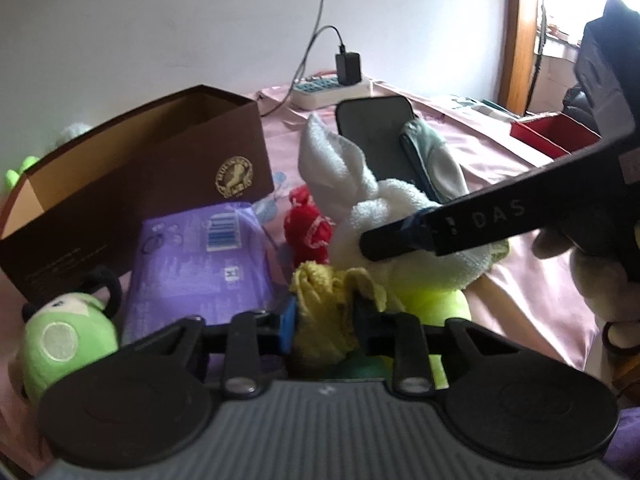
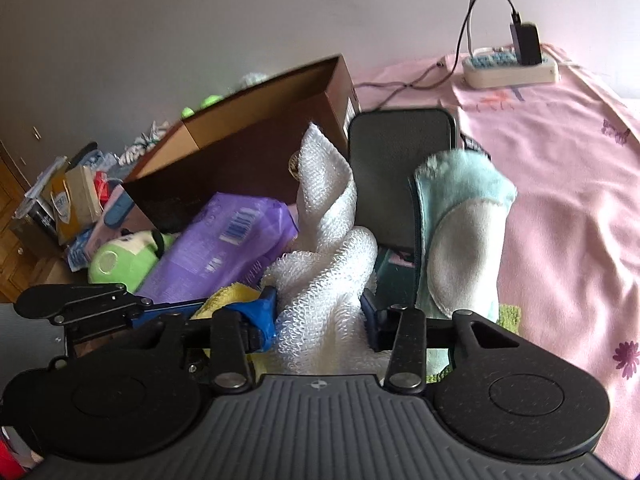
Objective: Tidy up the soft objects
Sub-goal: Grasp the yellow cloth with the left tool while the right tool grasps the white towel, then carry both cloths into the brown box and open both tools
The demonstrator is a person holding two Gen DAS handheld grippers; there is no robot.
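Left gripper point(image 1: 324, 320) pinching yellow cloth point(image 1: 324, 300); right gripper point(image 2: 320, 316) clamped on white towel point(image 2: 324, 240). Open brown box point(image 1: 140, 152) lies beyond-left, nearer left hand.

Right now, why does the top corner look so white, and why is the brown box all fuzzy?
Left wrist view: daylight through the window at top right washes it out to white, and the fisheye lens bends the wooden frame beside it. Right wrist view: the open brown cardboard box has smeared, blurry edges, while the pink flowered bedsheet looks clearer.
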